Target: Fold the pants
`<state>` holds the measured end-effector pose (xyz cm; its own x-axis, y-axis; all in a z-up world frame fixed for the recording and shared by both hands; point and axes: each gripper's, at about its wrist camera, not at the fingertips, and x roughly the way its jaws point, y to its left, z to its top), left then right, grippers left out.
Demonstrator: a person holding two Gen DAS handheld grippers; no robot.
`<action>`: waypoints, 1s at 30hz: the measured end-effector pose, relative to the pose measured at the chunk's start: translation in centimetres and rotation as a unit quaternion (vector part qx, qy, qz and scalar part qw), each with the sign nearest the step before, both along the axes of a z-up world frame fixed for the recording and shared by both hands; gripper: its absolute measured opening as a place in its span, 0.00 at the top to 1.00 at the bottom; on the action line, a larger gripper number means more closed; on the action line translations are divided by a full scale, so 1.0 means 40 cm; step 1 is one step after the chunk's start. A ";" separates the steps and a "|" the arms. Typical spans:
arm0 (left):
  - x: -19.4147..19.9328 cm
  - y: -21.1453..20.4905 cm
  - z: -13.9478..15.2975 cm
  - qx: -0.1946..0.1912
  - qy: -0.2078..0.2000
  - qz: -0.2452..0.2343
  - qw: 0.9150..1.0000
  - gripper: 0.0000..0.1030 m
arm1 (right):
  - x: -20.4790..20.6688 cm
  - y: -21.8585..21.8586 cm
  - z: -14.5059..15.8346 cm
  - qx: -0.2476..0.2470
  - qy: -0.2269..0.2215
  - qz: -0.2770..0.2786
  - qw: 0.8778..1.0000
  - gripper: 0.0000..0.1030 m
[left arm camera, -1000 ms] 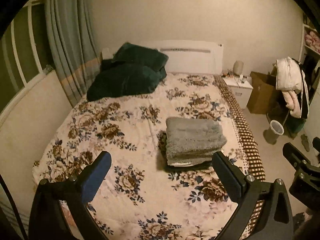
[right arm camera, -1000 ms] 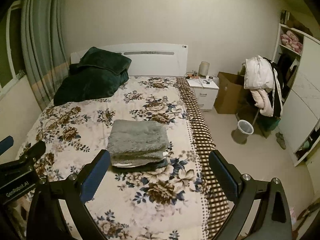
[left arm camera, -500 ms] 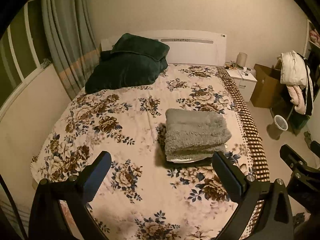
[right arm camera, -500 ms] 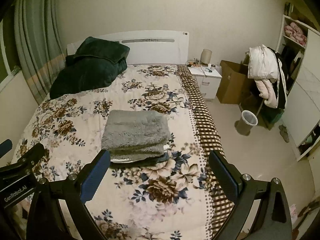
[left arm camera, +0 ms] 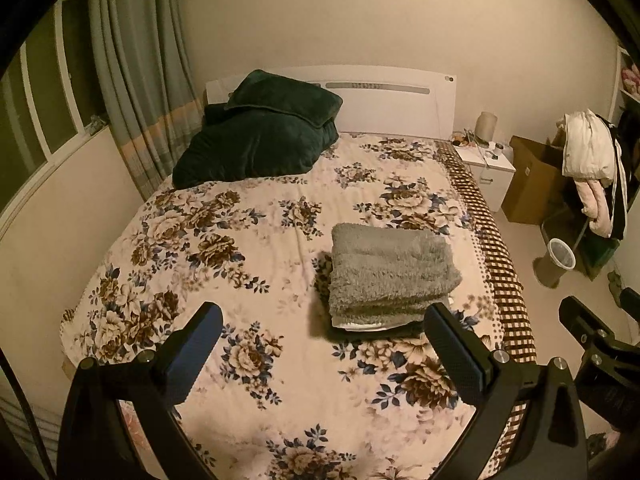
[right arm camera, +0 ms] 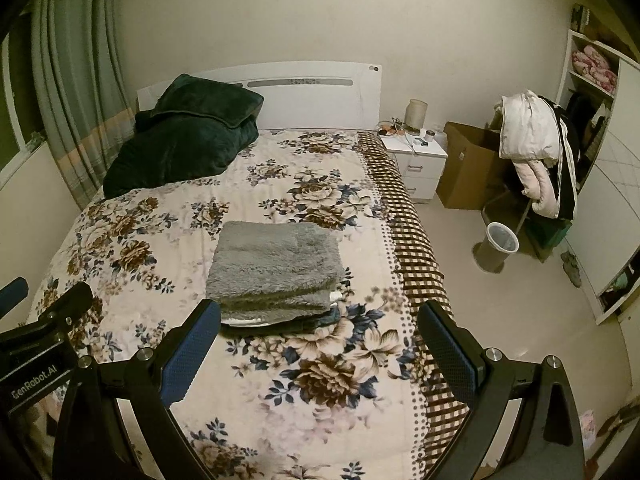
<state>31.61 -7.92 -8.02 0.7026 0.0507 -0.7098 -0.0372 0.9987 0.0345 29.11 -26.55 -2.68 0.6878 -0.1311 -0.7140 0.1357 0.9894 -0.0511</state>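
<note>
Fluffy grey folded fleece pants (left arm camera: pixel 390 270) sit stacked on floral bedspread (left arm camera: pixel 248 248), toward checkered edge. Left gripper (left arm camera: pixel 324 354) and right gripper (right arm camera: pixel 318 350) both hover short of stack, jaws wide, empty. Looks soft, floppy, light; best pinched at thick folded edge.

The right gripper (right arm camera: pixel 320 340) hangs with its jaws spread wide above a floral-patterned bedspread (right arm camera: pixel 280 380). Beyond its blue-padded fingers (right arm camera: pixel 192 348) lies a folded stack of fuzzy grey pants (right arm camera: pixel 276 268), untouched.
</note>
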 end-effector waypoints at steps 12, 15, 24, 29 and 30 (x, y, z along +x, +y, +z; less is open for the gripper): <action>-0.007 -0.011 0.016 0.002 -0.006 0.001 1.000 0.00 | -0.001 0.004 0.008 0.003 0.000 0.000 1.000 0.02; -0.009 -0.015 0.024 0.002 -0.008 0.001 1.000 0.00 | -0.001 0.004 0.008 0.003 0.001 0.000 1.000 0.02; -0.012 -0.014 0.023 0.003 -0.008 0.003 1.000 0.00 | -0.007 0.009 0.013 0.002 -0.002 0.000 1.000 0.02; -0.013 -0.018 0.030 0.005 -0.012 0.003 1.000 0.00 | -0.012 0.009 0.023 0.000 -0.003 -0.002 1.000 0.02; -0.012 -0.020 0.032 0.006 -0.011 0.004 1.000 0.00 | -0.011 0.009 0.025 0.001 -0.003 -0.002 1.000 0.02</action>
